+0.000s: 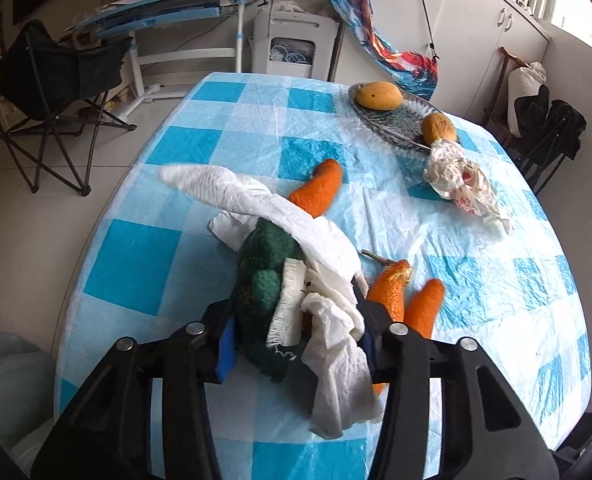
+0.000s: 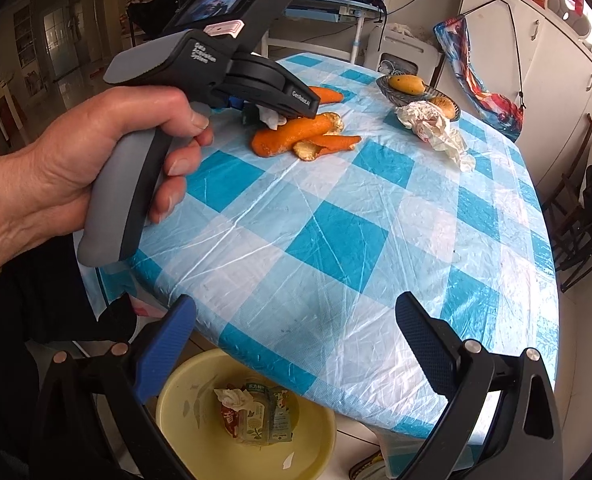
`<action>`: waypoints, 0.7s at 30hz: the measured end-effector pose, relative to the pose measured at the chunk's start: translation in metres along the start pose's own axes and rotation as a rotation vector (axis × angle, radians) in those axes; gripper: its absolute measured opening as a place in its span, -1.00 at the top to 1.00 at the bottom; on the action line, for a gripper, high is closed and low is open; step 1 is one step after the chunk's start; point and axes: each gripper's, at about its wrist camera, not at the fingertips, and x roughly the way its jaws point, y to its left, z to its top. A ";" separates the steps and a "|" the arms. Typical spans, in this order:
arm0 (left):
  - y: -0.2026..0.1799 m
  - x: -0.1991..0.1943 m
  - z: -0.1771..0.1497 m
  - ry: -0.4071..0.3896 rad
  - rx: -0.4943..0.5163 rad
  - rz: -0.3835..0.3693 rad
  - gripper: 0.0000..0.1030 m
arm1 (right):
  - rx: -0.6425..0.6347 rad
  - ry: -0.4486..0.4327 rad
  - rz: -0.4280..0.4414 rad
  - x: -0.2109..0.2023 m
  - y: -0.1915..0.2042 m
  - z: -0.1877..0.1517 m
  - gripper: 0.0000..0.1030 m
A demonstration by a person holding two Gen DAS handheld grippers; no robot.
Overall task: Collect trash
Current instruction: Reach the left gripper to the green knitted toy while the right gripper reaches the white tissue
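Note:
My left gripper point(image 1: 296, 340) is shut on a bundle of white tissue point(image 1: 328, 312) and a green fuzzy piece of trash point(image 1: 262, 276), held just above the checked tablecloth point(image 1: 136, 256). Orange peels point(image 1: 392, 292) lie beside it; they also show in the right wrist view point(image 2: 296, 134). A crumpled white wrapper point(image 1: 462, 178) lies near the fruit dish, and it shows in the right wrist view point(image 2: 432, 124). My right gripper point(image 2: 292, 344) is open and empty at the table's near edge, above a yellow basin point(image 2: 316, 444) holding trash. The left gripper's body point(image 2: 232, 64) shows there in a hand.
A glass dish point(image 1: 396, 120) with two mangoes point(image 1: 378, 95) stands at the far right of the table. A folding chair point(image 1: 48, 92) and a desk stand beyond the table on the left. Dark chairs stand to the right.

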 end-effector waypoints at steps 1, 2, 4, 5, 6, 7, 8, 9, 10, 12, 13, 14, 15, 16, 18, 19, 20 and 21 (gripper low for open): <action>-0.002 -0.003 -0.003 0.005 0.009 -0.024 0.32 | 0.007 0.001 0.002 0.000 -0.001 0.000 -0.85; -0.005 -0.005 -0.007 0.012 0.015 -0.048 0.33 | 0.012 0.001 0.003 0.000 -0.003 0.000 -0.85; -0.010 -0.011 -0.016 0.025 0.035 -0.098 0.36 | 0.023 -0.002 0.002 0.000 -0.005 -0.001 -0.85; -0.013 -0.015 -0.020 0.033 0.050 -0.118 0.36 | 0.030 -0.005 0.001 -0.001 -0.006 -0.001 -0.85; -0.017 -0.019 -0.025 0.042 0.064 -0.136 0.36 | 0.038 -0.008 0.001 -0.001 -0.008 -0.001 -0.85; -0.019 -0.023 -0.030 0.054 0.073 -0.157 0.36 | 0.049 -0.011 0.002 -0.002 -0.010 -0.001 -0.85; -0.021 -0.026 -0.034 0.068 0.076 -0.183 0.36 | 0.061 -0.012 0.002 -0.002 -0.012 -0.001 -0.85; -0.021 -0.030 -0.040 0.082 0.071 -0.207 0.36 | 0.074 -0.014 0.001 -0.003 -0.015 -0.001 -0.85; -0.019 -0.035 -0.044 0.093 0.057 -0.226 0.36 | 0.086 -0.016 0.000 -0.003 -0.017 -0.002 -0.85; -0.012 -0.045 -0.053 0.100 0.008 -0.250 0.33 | 0.112 -0.021 0.006 -0.004 -0.021 -0.002 -0.85; -0.007 -0.050 -0.057 0.093 -0.021 -0.255 0.25 | 0.124 -0.025 0.012 -0.004 -0.023 -0.003 -0.85; 0.000 -0.055 -0.059 0.084 -0.049 -0.259 0.22 | 0.135 -0.028 0.019 -0.004 -0.024 -0.003 -0.85; 0.007 -0.060 -0.060 0.074 -0.079 -0.261 0.16 | 0.144 -0.032 0.025 -0.005 -0.025 -0.004 -0.85; 0.015 -0.064 -0.060 0.062 -0.106 -0.261 0.09 | 0.150 -0.035 0.032 -0.005 -0.025 -0.004 -0.85; 0.029 -0.072 -0.059 0.032 -0.151 -0.259 0.03 | 0.155 -0.042 0.039 -0.005 -0.023 -0.004 -0.85; 0.035 -0.076 -0.057 0.013 -0.169 -0.257 0.00 | 0.154 -0.046 0.041 -0.005 -0.023 -0.004 -0.85; 0.040 -0.079 -0.055 -0.004 -0.185 -0.249 -0.01 | 0.153 -0.052 0.041 -0.006 -0.022 -0.004 -0.85; 0.044 -0.082 -0.054 -0.019 -0.198 -0.238 -0.05 | 0.150 -0.058 0.040 -0.006 -0.021 -0.003 -0.85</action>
